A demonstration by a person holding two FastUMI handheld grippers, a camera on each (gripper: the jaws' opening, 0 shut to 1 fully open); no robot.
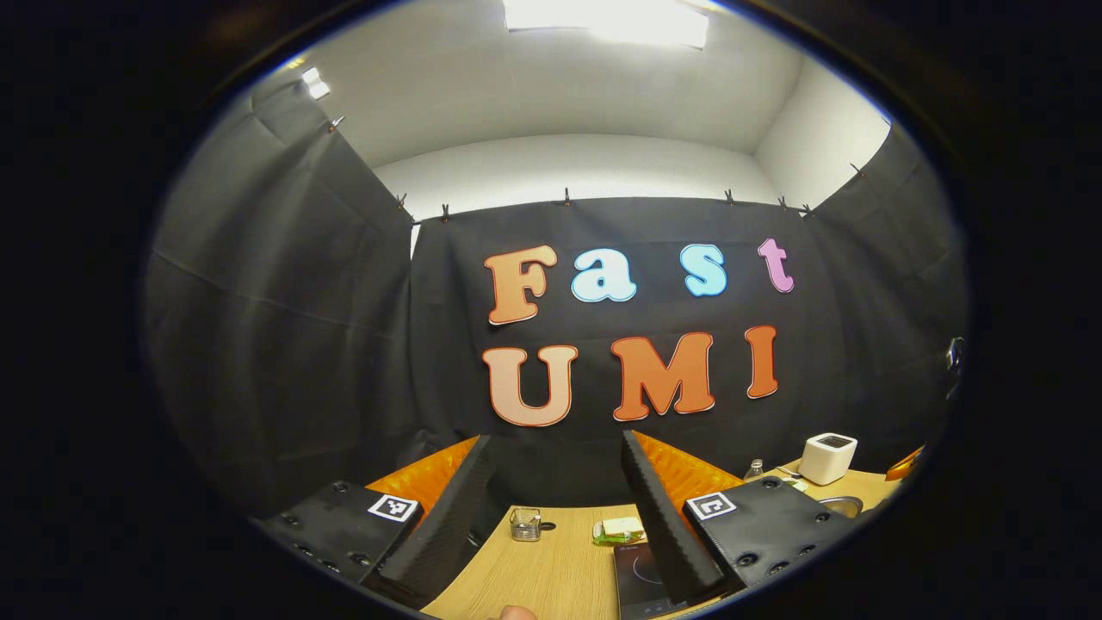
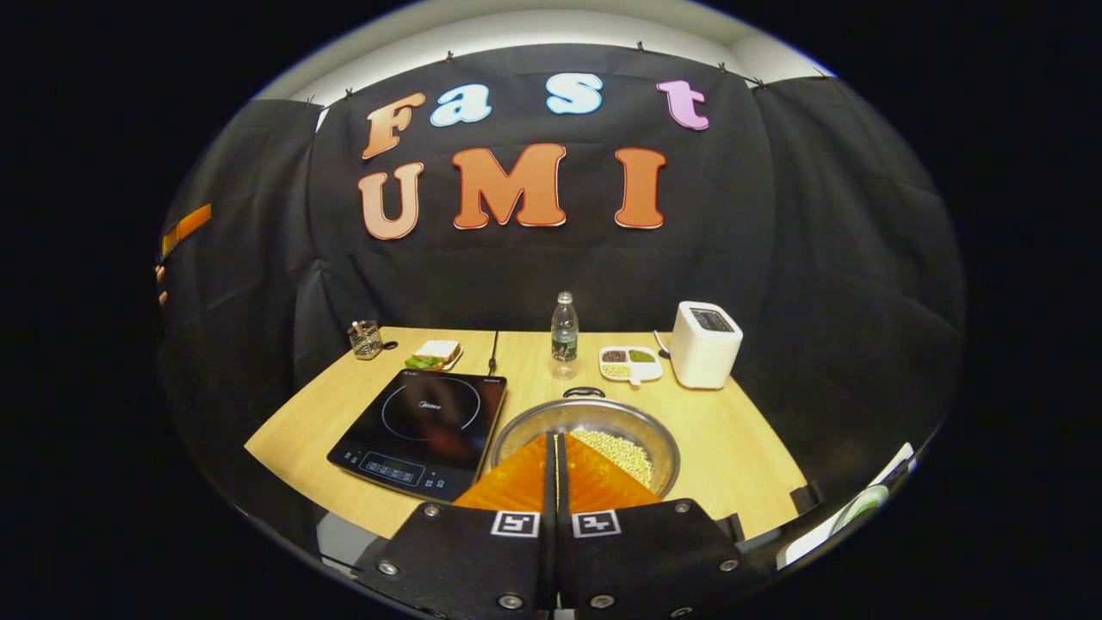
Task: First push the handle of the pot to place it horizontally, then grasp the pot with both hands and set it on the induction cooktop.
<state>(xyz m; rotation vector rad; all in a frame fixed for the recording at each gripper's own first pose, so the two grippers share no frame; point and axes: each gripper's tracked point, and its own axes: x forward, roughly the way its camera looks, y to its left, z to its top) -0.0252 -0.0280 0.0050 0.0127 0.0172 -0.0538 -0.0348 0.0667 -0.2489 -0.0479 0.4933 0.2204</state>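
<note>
Right tongs (image 2: 554,452), clenched with their fingers pressed together and gripping nothing, hover over the near rim of the pot (image 2: 588,430). Pot: on the worktop (image 2: 740,448), holding pale beans, just right of the induction cooktop (image 2: 422,432). Behind the pot stand a water bottle (image 2: 564,335), a divided dish (image 2: 631,363) and a white toaster (image 2: 704,344). Left tongs (image 1: 555,508): released, fingers spread, raised above the worktop.
</note>
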